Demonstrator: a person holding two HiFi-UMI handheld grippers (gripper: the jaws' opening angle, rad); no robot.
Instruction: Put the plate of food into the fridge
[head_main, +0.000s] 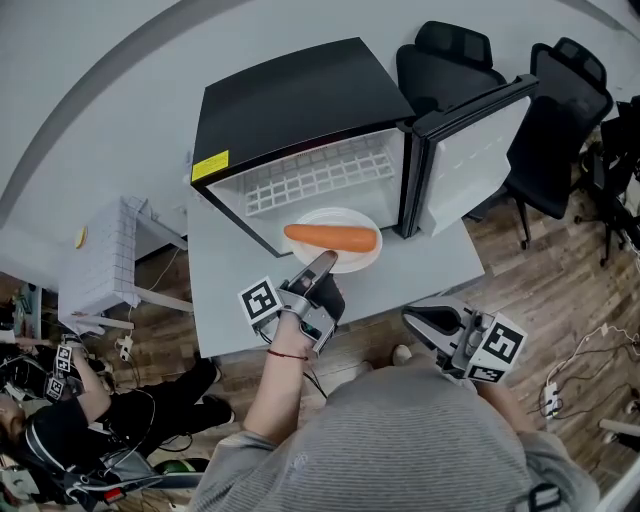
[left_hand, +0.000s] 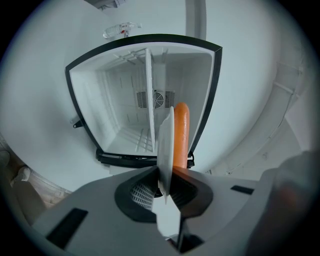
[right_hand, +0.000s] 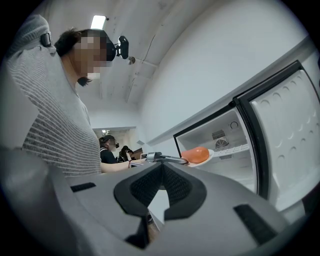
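The fridge (head_main: 300, 100) is black outside and white inside, with a yellow sticker (head_main: 210, 166). The plate (head_main: 330, 217) is white and the carrot (head_main: 330, 237) orange. The table (head_main: 440, 265) is grey, the chairs (head_main: 455, 60) black, the floor (head_main: 560, 290) brown wood. The left gripper (head_main: 322, 265) and right gripper (head_main: 418, 322) are dark, with black-and-white squares. The person's shirt (head_main: 420, 440) has thin grey stripes.

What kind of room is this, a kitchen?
Probably an office or lab workroom, not a kitchen: black office chairs stand by a grey table, the mini fridge sits on it, and cables trail across the floor.
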